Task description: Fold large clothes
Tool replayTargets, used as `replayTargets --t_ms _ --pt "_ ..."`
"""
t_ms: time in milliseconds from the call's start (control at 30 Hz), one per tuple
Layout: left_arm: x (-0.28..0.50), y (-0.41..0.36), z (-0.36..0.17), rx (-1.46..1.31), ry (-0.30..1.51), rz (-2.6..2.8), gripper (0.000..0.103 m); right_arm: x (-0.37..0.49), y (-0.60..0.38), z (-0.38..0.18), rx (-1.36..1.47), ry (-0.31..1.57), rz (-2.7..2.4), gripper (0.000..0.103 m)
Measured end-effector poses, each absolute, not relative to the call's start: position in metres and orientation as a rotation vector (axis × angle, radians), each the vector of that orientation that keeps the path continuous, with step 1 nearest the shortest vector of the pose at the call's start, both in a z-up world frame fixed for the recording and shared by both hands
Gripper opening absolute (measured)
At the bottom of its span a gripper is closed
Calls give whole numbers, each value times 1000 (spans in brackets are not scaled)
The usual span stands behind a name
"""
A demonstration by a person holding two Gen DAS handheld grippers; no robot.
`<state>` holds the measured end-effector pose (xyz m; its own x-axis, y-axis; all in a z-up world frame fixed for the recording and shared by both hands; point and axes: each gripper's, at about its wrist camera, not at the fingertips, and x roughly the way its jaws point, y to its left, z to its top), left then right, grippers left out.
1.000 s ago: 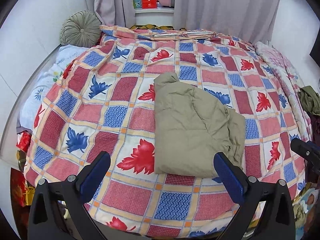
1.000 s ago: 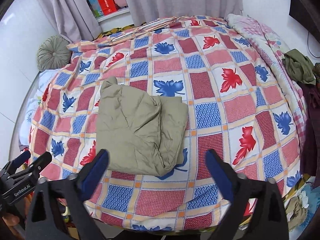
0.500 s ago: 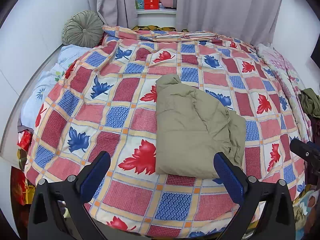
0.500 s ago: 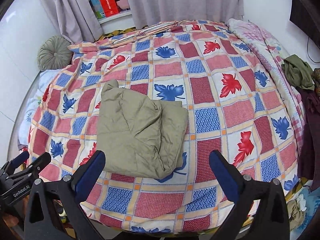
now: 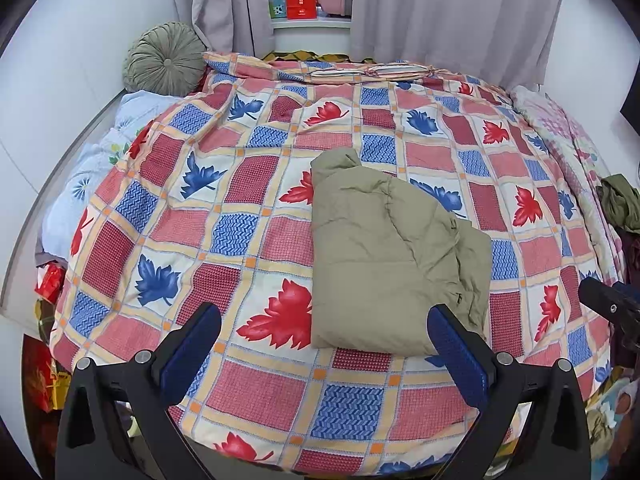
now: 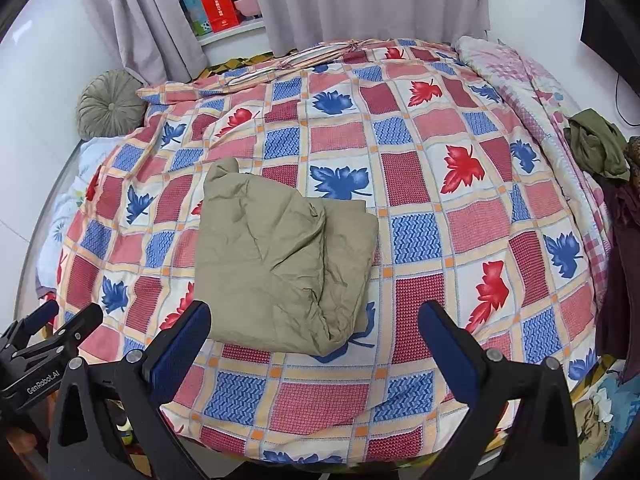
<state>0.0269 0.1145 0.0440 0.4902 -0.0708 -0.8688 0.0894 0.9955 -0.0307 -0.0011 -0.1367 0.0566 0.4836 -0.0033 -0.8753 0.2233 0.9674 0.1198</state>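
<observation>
Nearest, the left gripper (image 5: 324, 344) and the right gripper (image 6: 314, 334) both hang released, jaws wide and empty, above the bed's near edge. Just beyond them the folded khaki garment (image 5: 384, 264) lies on the leaf-patterned quilt (image 5: 248, 184). Farther back, a round green cushion (image 5: 164, 58) rests against grey curtains (image 5: 448, 16).
</observation>
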Motion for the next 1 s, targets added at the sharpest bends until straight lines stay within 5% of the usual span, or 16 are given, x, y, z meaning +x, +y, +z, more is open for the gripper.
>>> replayTargets --t_ms 1000 --pt "26 113 45 19 1055 -100 103 -1 -137 58 230 1061 -141 103"
